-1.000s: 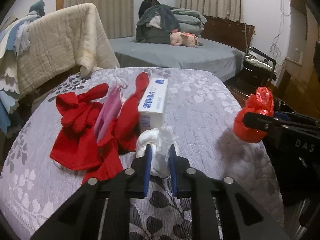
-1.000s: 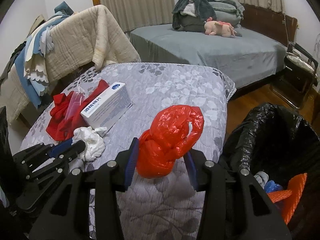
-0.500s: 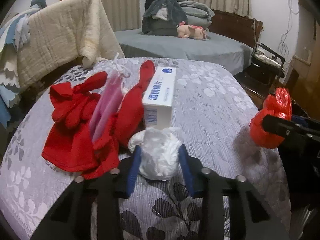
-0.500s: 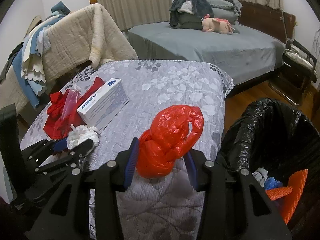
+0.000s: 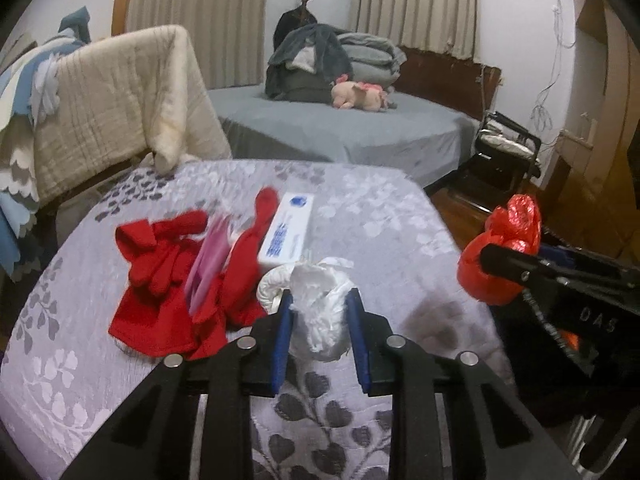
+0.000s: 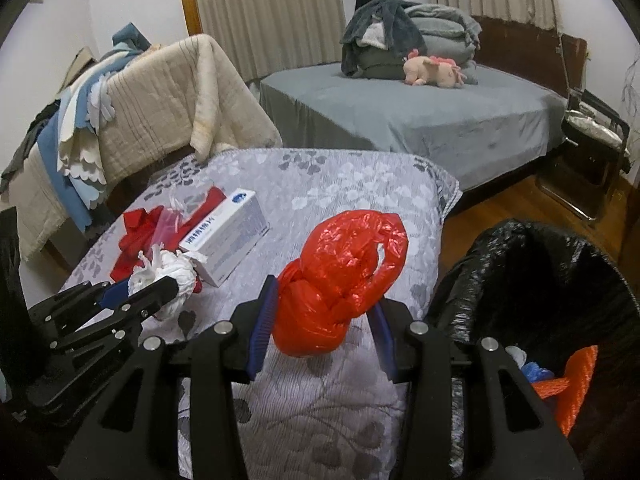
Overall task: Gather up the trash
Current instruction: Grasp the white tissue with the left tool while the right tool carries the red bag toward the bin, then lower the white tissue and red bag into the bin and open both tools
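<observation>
From my remote seat the biggest thing was the grey bed at the back, smooth-sheeted, with folded blankets heaped at its head. Nearer lay the quilted mattress, pale lilac with a stitched leaf and flower pattern, soft and rounded at its corners. To its right gaped the black bin bag, glossy and crinkled, with orange and blue scraps in its bottom.

On the mattress sprawled a red cloth garment (matte, limp, with glove-like fingers), a pink plastic sleeve lying over it, and beside it a long white cardboard box with blue print.

My right claw pointed downward over the mattress edge, just left of the bin bag, and its blue pads gripped a knotted red plastic bag, shiny and lumpy, clear of the fabric.

My left claw was tilted down likewise over the mattress near the box. A crumpled white plastic wad, creased and puffy, sat between its blue pads, which pressed its sides, and the jaws were closing on it. In the right wrist view the wad looked lifted just off the quilting.
</observation>
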